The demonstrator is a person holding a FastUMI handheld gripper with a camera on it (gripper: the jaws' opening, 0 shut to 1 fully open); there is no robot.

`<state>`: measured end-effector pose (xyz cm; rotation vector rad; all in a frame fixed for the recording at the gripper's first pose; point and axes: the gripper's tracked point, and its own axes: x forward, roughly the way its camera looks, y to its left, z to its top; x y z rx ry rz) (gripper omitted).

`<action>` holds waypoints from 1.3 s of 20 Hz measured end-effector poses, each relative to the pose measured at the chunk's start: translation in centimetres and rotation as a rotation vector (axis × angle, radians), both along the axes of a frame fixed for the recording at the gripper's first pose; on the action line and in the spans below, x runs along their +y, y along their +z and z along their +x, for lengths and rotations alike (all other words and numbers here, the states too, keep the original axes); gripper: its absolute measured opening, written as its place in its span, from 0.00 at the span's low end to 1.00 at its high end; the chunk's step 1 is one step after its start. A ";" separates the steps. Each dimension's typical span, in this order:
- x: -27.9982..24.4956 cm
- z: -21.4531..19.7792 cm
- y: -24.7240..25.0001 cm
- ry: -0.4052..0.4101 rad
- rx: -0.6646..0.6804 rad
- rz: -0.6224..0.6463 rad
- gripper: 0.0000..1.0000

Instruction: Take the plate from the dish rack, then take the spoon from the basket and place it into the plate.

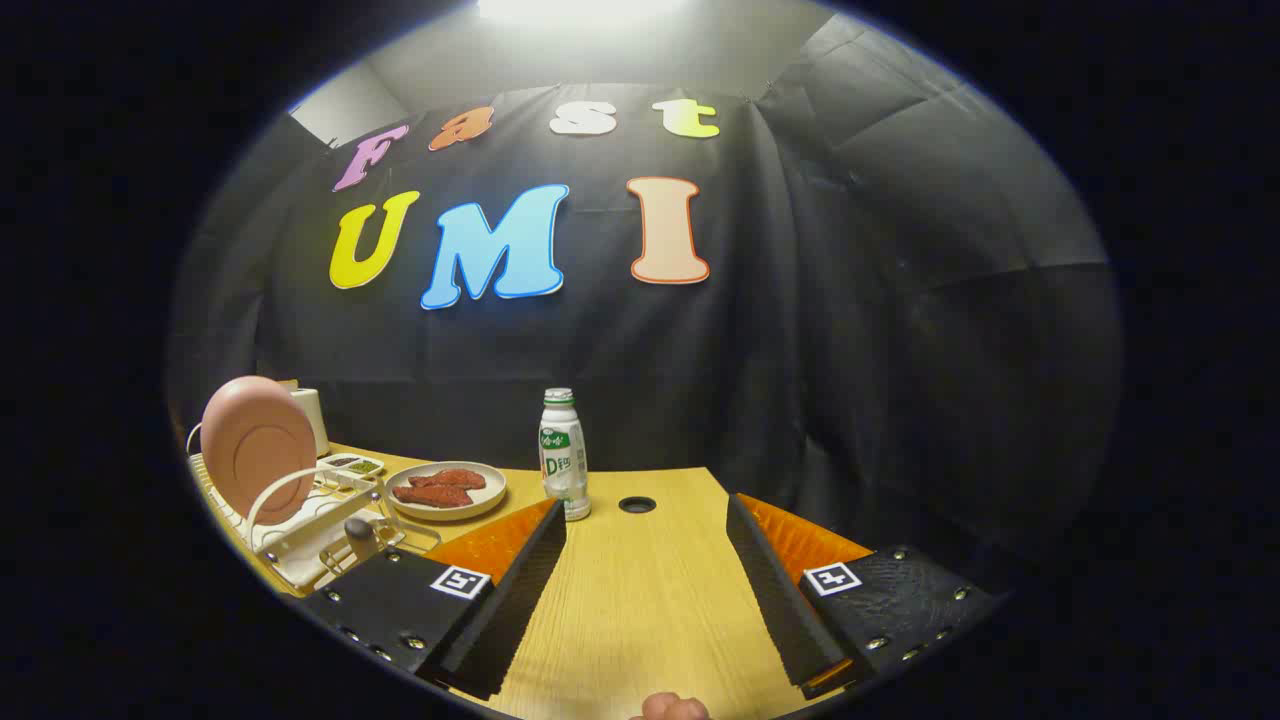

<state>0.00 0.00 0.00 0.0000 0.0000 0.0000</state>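
Observation:
A pink plate stands on edge in a white dish rack off to the left of my fingers. At the rack's near end a basket holds a spoon with a dark grey handle sticking up. My gripper is open above the wooden table, with nothing between its fingers. The rack and plate lie well left of the left finger.
A beige plate with red meat slices sits beyond the left finger, beside the rack. A white drink bottle stands just ahead, and a round cable hole is in the tabletop. A small seasoning tray lies behind the rack.

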 end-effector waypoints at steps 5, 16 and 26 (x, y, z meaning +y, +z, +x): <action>1.4 -3.7 9.7 0.012 0.019 0.009 0.98; 9.1 -10.3 23.6 0.007 -0.016 0.070 0.98; 17.5 -9.3 24.3 0.073 0.065 0.013 0.98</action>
